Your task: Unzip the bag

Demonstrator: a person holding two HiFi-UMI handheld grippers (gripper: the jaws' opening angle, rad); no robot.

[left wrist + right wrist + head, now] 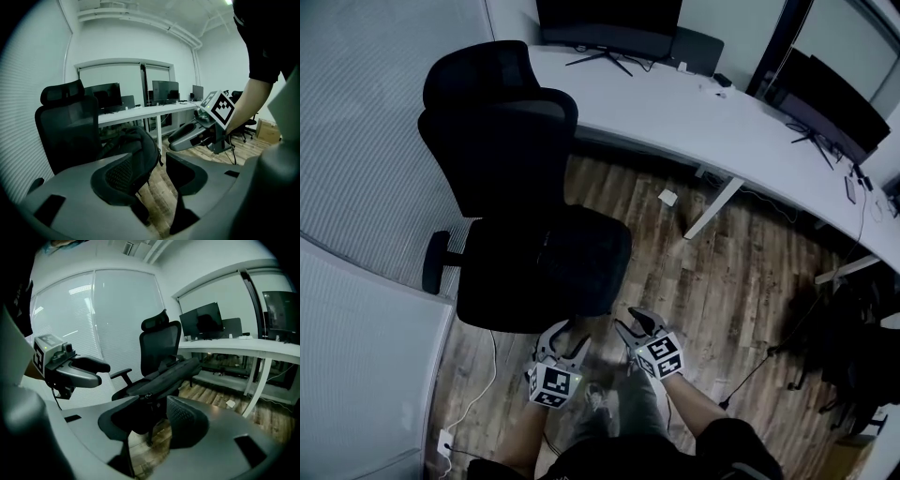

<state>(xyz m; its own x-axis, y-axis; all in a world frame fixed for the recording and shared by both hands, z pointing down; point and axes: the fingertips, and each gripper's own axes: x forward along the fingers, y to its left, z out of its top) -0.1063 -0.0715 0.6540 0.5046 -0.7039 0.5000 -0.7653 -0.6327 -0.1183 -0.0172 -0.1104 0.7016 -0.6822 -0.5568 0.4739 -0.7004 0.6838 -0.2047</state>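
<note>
A black bag (581, 258) lies across the seat of a black office chair (502, 141). In the head view both grippers are low, just in front of the seat's front edge. My left gripper (565, 339) is open and holds nothing; in its own view the jaws (159, 164) stand apart, with the bag (136, 145) beyond them and untouched. My right gripper (633, 323) is also open and empty. In the right gripper view (154, 404) the bag (176, 371) stretches along the seat, and a small light pull (148, 395) shows at its near end.
A long white desk (722, 131) with monitors (609, 23) runs behind the chair. A glass wall with blinds stands at the left. On the wooden floor lie a white cable to a socket (445, 441), a small white object (667, 197), and dark clutter (862, 347) at the right.
</note>
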